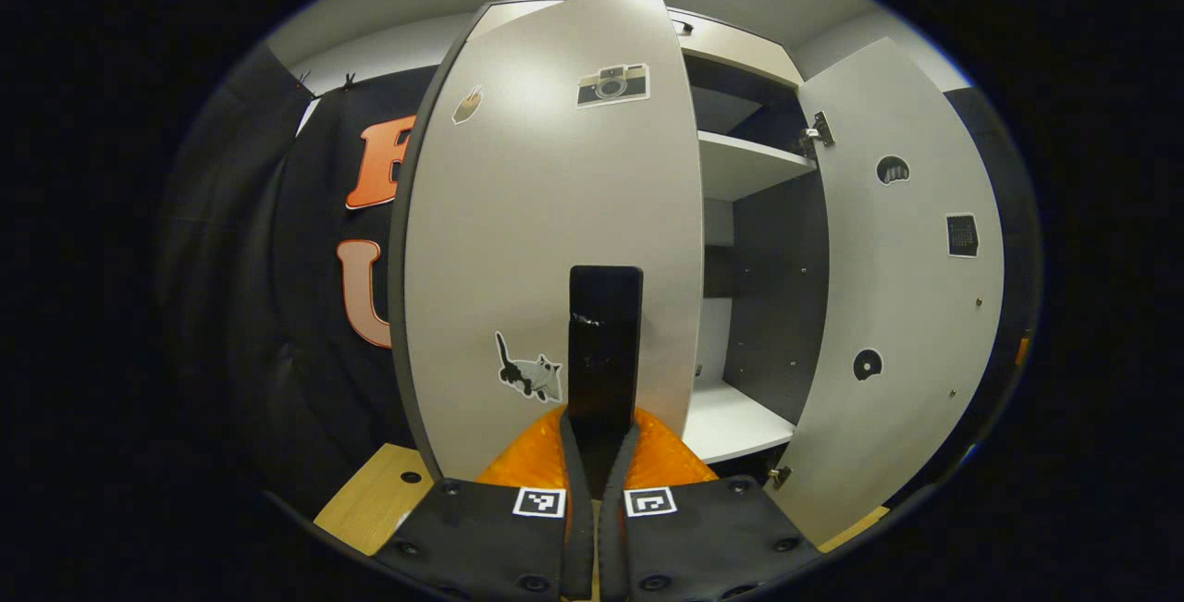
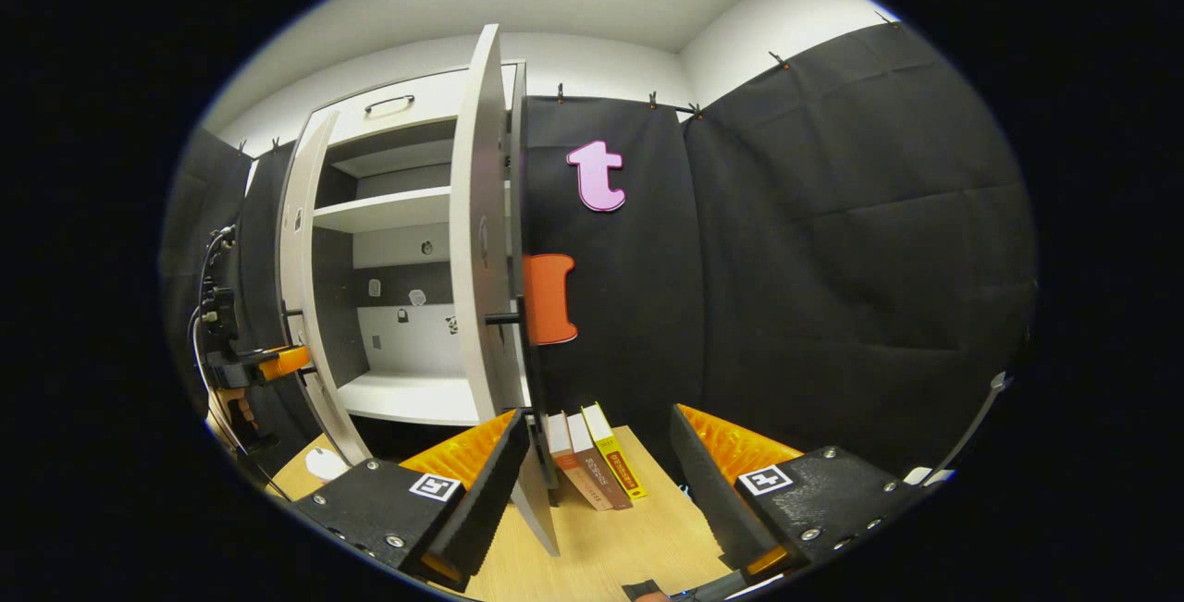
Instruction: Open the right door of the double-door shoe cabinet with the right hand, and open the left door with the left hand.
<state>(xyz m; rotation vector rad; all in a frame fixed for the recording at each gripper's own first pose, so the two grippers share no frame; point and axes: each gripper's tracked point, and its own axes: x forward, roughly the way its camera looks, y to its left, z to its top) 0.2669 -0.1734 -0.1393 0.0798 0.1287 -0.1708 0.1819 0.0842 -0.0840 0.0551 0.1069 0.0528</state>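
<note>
The shoe cabinet (image 2: 407,209) stands with both grey doors swung out, showing white shelves. Its left door (image 1: 546,214) fills the middle of the left gripper view, carrying stickers and a black vertical handle (image 1: 605,334). My left gripper (image 1: 601,431) is shut on that handle; it also appears at the left door (image 2: 301,288) in the right gripper view as the left gripper (image 2: 268,363). The right door (image 1: 902,288) hangs wide open. In the right gripper view the right door (image 2: 481,241) is edge-on, its handle (image 2: 504,317) sticking out sideways. My right gripper (image 2: 599,422) is open, the door's lower edge just inside its left finger (image 2: 481,482).
Three books (image 2: 592,459) lean on the wooden tabletop (image 2: 638,537) beside the right door's foot. The black booth cloth (image 2: 832,260) hangs close behind and to the right. A wooden surface (image 1: 375,496) shows below the left door. The lower shelf (image 1: 731,422) is bare.
</note>
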